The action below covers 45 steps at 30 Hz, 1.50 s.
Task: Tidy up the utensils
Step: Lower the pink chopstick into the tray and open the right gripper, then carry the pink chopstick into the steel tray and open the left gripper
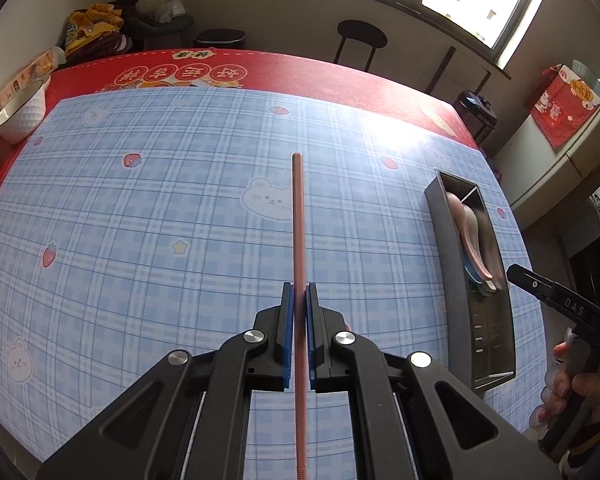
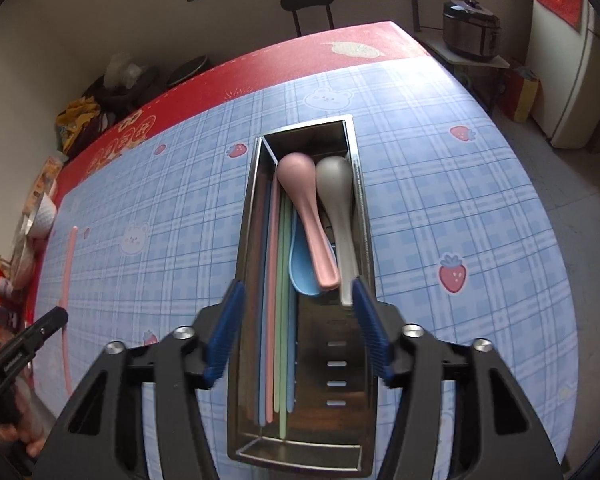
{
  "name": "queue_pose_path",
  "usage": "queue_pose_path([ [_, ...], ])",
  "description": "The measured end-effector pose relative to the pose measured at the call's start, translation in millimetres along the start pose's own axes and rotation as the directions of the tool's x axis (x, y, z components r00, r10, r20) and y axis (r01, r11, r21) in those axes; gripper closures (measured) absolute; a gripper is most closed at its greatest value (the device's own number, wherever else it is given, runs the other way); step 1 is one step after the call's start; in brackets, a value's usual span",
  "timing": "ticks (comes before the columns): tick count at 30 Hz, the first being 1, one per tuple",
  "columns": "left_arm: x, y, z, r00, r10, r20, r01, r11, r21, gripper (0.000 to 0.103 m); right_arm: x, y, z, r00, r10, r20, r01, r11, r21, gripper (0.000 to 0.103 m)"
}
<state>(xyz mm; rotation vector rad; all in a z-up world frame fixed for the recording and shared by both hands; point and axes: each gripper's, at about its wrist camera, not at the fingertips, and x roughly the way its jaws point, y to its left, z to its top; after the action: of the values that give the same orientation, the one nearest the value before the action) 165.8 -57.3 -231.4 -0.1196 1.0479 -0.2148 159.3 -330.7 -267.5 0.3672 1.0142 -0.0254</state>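
A pink chopstick [image 1: 298,240] sits clamped between the blue ribbed fingers [image 1: 287,320] of the left gripper [image 1: 299,304], its long slender shaft running straight ahead over the blue plaid table [image 1: 140,220], while the metal utensil tray [image 1: 454,264] lies well apart to its right. The right gripper [image 2: 298,300] hangs over the near half of that tray, its fingers spread wide to either side of the tray and holding nothing. Inside the narrow, shiny steel box, pale pink, green and blue chopsticks [image 2: 278,320] lie lengthwise along the left side; a pink spoon [image 2: 306,216] and a grey spoon [image 2: 338,216] rest side by side on the right, overlapping a blue spoon [image 2: 302,268], all smooth, matte and rounded at the bowl. The remaining risk appears to lie in the transfer: the chopstick is thin, slick and held at a single point far back on its length, so it could pivot or slide in the grip as it swings across, and its long free end could strike the tray's rim or the spoon handles rather than drop in beside the other sticks. The open right gripper standing over the tray could also block the way in. A white textured bowl [image 1: 20,114] stands at the table's far left edge, clear of the work.
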Motion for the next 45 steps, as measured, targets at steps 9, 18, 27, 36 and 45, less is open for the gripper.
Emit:
queue_pose_path([
  [9,15.8,-58.9,9.4,0.997,-0.069,-0.044,0.070,0.997,0.036,0.097,-26.2,-26.3,-4.8,0.997,0.071,0.013,-0.071,0.997,0.005,0.028],
  [18,33.3,-101.5,6.9,0.993,-0.080,-0.083,0.083,0.996,0.039,0.097,-29.0,-52.6,-6.0,0.996,0.084,0.021,-0.084,0.996,0.016,0.016],
  [27,49.4,-142.0,11.2,0.987,-0.119,-0.112,0.120,0.993,0.007,0.097,-26.7,-78.8,1.4,0.997,0.081,0.019,-0.081,0.996,0.022,0.016],
  [36,72.4,-173.5,14.4,0.978,-0.132,-0.164,0.134,0.991,-0.003,0.097,-23.0,-100.4,2.5,0.998,0.070,0.003,-0.070,0.997,0.032,0.016],
  [45,100.7,-179.8,16.8,0.973,-0.101,-0.206,0.097,0.995,-0.027,0.097,-23.3,-114.9,6.3,0.998,0.056,0.005,-0.057,0.997,0.057,0.016],
])
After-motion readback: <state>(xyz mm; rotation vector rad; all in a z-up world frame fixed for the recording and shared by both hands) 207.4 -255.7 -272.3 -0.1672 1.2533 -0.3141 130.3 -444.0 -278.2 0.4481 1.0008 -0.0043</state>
